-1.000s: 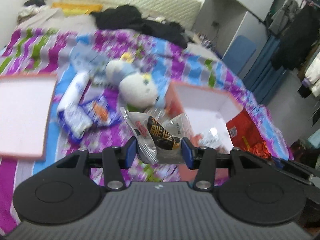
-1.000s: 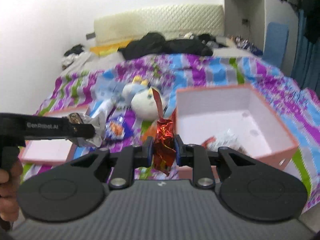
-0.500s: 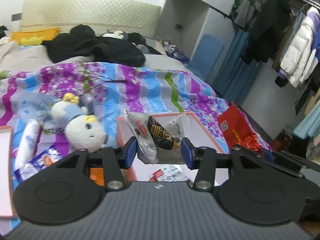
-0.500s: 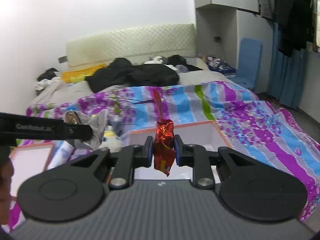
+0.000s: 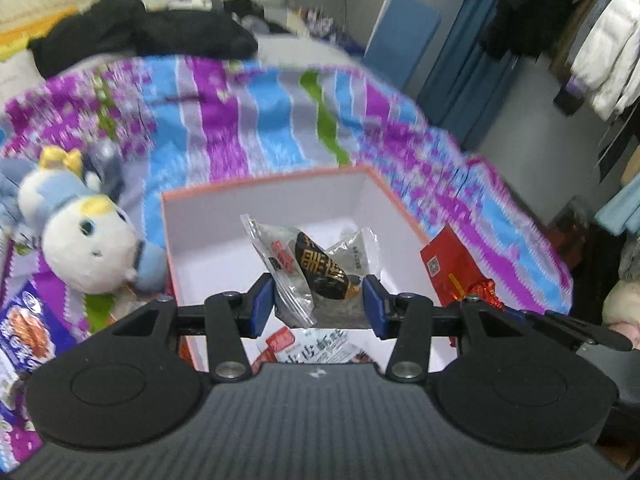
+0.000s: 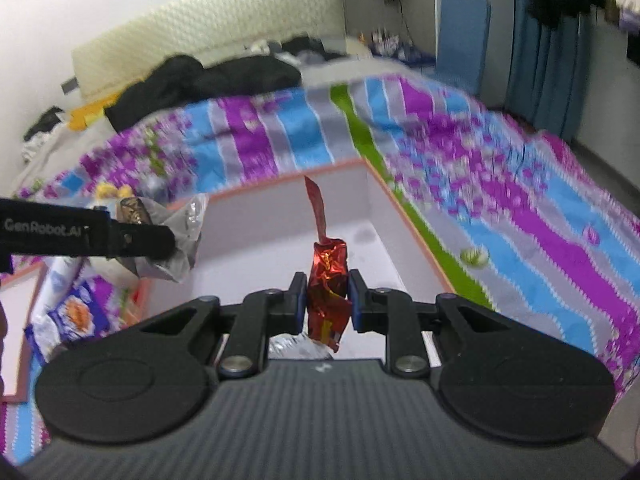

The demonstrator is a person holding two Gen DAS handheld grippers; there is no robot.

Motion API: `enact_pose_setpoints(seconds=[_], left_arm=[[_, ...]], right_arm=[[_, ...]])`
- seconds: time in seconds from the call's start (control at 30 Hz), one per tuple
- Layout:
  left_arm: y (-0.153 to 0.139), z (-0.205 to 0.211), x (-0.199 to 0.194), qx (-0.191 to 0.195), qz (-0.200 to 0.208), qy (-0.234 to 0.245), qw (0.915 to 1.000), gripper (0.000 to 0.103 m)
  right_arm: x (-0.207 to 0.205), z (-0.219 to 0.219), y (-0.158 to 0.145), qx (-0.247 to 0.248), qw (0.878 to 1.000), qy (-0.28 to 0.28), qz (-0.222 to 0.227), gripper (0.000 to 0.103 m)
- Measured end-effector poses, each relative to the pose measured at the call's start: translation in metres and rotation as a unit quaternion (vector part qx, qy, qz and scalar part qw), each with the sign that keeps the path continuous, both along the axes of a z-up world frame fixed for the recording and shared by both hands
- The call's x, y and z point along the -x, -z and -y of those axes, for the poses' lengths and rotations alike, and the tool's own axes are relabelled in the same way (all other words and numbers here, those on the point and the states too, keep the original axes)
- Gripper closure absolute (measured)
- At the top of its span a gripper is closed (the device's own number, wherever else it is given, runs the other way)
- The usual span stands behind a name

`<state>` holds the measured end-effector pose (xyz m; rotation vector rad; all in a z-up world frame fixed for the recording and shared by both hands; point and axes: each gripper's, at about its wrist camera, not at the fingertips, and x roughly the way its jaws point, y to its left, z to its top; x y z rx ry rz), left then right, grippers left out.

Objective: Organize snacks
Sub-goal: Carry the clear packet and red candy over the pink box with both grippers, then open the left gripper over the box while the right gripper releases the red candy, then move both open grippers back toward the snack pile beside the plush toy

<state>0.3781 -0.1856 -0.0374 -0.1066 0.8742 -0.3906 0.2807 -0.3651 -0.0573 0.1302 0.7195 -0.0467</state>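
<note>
Item 1: clear plastic snack packet with a black-and-gold wrapped piece inside (image 5: 320, 268). Held in the left gripper (image 5: 319, 306), whose blue pads press on the packet's lower part from both sides, jaws partly closed. The packet's long axis runs upward and away from the jaws, its sealed top corner leaning left. It hangs over the open pink-rimmed white cardboard box (image 5: 208, 236). In the right wrist view the same packet (image 6: 176, 240) shows crumpled at the tip of the left gripper (image 6: 160, 240), at the box's left wall.

Item 2: crinkled red foil snack wrapper (image 6: 329, 300). Pinched in the right gripper (image 6: 328, 306), jaws drawn narrow on its middle. Long axis upright; a thin red twisted tail points straight up, the lower end hangs below the pads. It is over the near part of the same box (image 6: 384, 208). In the left wrist view it shows as a red packet (image 5: 452, 268) at the box's right wall.

Box contents: a white-and-red printed packet (image 5: 308, 346) on the floor, below the left jaws.

Surroundings: purple, blue and green striped bedspread (image 5: 248, 120); white-and-blue plush toy (image 5: 84, 240) just left of the box; blue snack bag (image 5: 24, 328) at far left; black clothing (image 5: 140, 28) heaped behind; box lid (image 6: 20, 320), partly seen, at left.
</note>
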Motion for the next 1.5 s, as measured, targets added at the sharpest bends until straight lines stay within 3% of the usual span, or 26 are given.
enact_pose_setpoints(seconds=[0.27, 0.53, 0.6, 0.7, 0.73, 1.03, 1.17, 1.4, 1.5], left_arm=[[0.059, 0.028, -0.037, -0.035, -0.062, 0.012, 0.9974, 0.050], [0.080, 0.031, -0.047, -0.047, -0.101, 0.022, 0.9936, 0.044], [0.078, 0.027, -0.043, -0.051, -0.101, 0.026, 0.9932, 0.040], [0.063, 0.024, -0.032, -0.064, -0.080, 0.030, 0.9943, 0.027], [0.056, 0.021, -0.027, -0.065, -0.070, 0.029, 0.9951, 0.025], [-0.020, -0.001, 0.019, -0.023, -0.016, 0.016, 0.9995, 0.024], [-0.051, -0.015, 0.048, -0.029, 0.006, 0.005, 0.9995, 0.024], [-0.090, -0.050, 0.105, -0.002, 0.013, -0.038, 0.9992, 0.024], [-0.105, -0.063, 0.128, -0.009, 0.008, -0.057, 0.9983, 0.024]], right_arm=[[-0.028, 0.021, 0.047, -0.014, 0.998, 0.012, -0.061, 0.079], [-0.035, 0.027, 0.068, -0.035, 0.995, 0.017, -0.089, 0.075], [-0.035, 0.028, 0.066, -0.037, 0.995, 0.014, -0.090, 0.068], [-0.030, 0.027, 0.057, -0.038, 0.996, 0.009, -0.081, 0.047], [-0.027, 0.026, 0.051, -0.037, 0.997, 0.010, -0.074, 0.045], [0.006, 0.011, -0.009, -0.020, 1.000, 0.005, -0.021, 0.045], [0.026, 0.001, -0.037, -0.015, 1.000, 0.004, 0.001, 0.045], [0.056, -0.021, -0.069, -0.020, 1.000, -0.006, 0.023, 0.045], [0.066, -0.029, -0.077, -0.018, 0.999, -0.019, 0.027, 0.045]])
